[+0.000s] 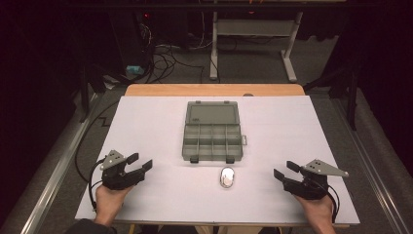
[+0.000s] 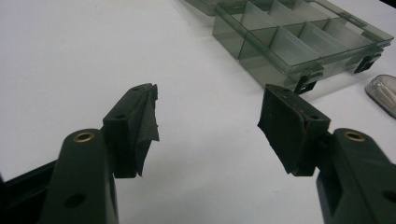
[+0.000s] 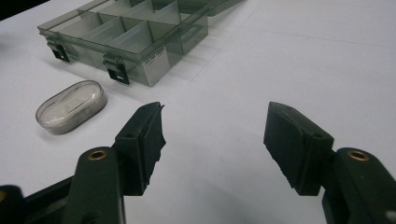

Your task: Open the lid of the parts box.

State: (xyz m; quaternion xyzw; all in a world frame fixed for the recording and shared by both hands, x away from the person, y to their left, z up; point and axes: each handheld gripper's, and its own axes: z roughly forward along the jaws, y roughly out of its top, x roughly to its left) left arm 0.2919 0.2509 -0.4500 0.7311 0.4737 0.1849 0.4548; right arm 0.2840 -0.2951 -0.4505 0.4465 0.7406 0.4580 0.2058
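Grippers wait spread and empty near the table's front corners, left gripper and right gripper, so the small oval case lying between them, just before the open compartment box, wants a squared, gentle pinch.

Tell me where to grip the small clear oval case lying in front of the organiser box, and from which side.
Grip the oval case across its narrow width, on the two long sides, coming down from above. It lies flat with its long axis pointing toward the organiser box, and bare table surrounds it. The right gripper, jaws open, looks somewhat nearer.
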